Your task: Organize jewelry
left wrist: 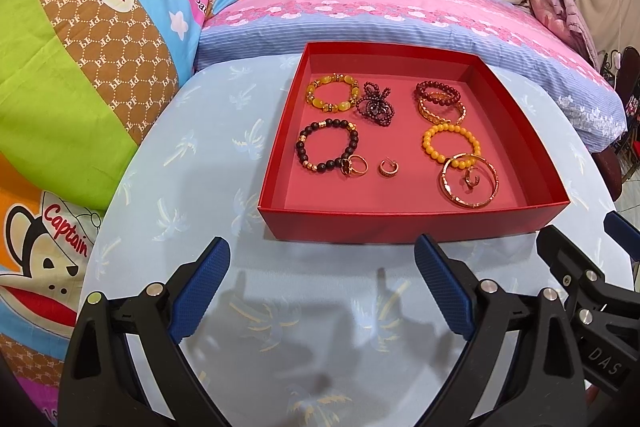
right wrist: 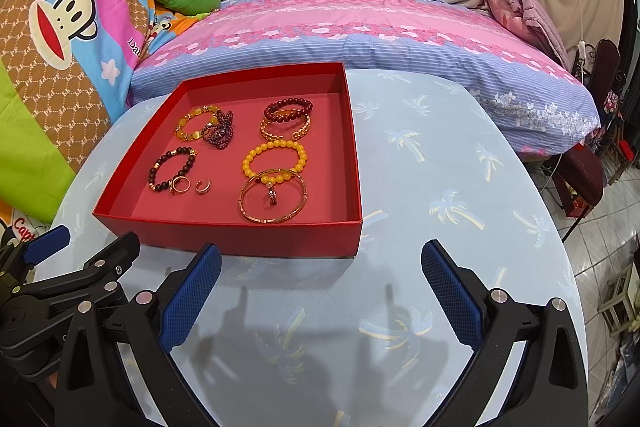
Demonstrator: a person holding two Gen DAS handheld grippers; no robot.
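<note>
A red open box (left wrist: 400,225) (right wrist: 240,239) stands on the round table and holds several pieces of jewelry: a yellow stone bracelet (left wrist: 332,93), a dark beaded flower piece (left wrist: 374,105), a dark red bead bracelet (left wrist: 438,93) on a gold chain bracelet (left wrist: 440,111), an orange bead bracelet (left wrist: 452,145) (right wrist: 274,159), a gold bangle (left wrist: 470,183) (right wrist: 272,199) with a ring inside, a black bead bracelet (left wrist: 326,147) (right wrist: 172,169), and small gold rings (left wrist: 388,169). My left gripper (left wrist: 322,287) is open and empty in front of the box. My right gripper (right wrist: 320,291) is open and empty, at the box's right front corner.
The table has a light blue palm-print cloth (right wrist: 440,187). A bed with a pink and blue cover (left wrist: 380,11) lies behind it. Cartoon-print bedding (left wrist: 80,47) is at the left. Chairs and a tiled floor (right wrist: 600,247) are at the right.
</note>
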